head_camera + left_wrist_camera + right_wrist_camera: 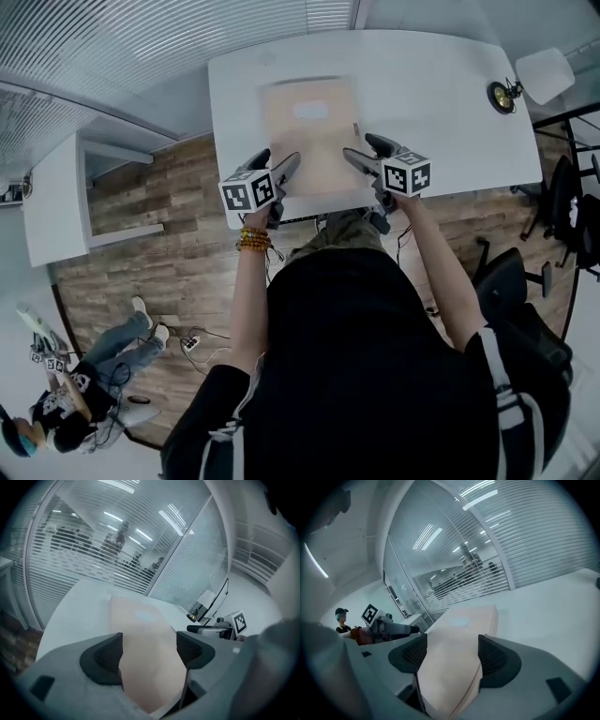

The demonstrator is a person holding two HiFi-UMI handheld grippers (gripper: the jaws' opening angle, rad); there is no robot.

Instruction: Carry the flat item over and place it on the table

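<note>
Both jaw pairs stood part-way apart, each gap filled by the flat item (140, 634). Left gripper (150, 646): the tan sheet ran between the dark pads (105, 660) and touched both, with its near edge curled up at the gripper body. Right gripper (452, 651): same picture, sheet against both pads and its near end bent. Read as a two-point hold on the item's near corners.

A beaded bracelet (253, 241) sat on the person's left wrist.

From the head view the item lay lengthwise over the white table (441, 103), between the grippers and pointing away from the person. It carried a pale label patch (309, 111) toward the far end. The far end looked down at the tabletop. Whether the near end rested or hung just above could not be told, as the item was blurred.

Farther out, a small desk lamp (503, 94) stood near the table's right edge. Beyond the table was a curved glass wall with blinds (93, 541). On the wood floor (169, 244), well off to the left, another person (84, 375) sat.
</note>
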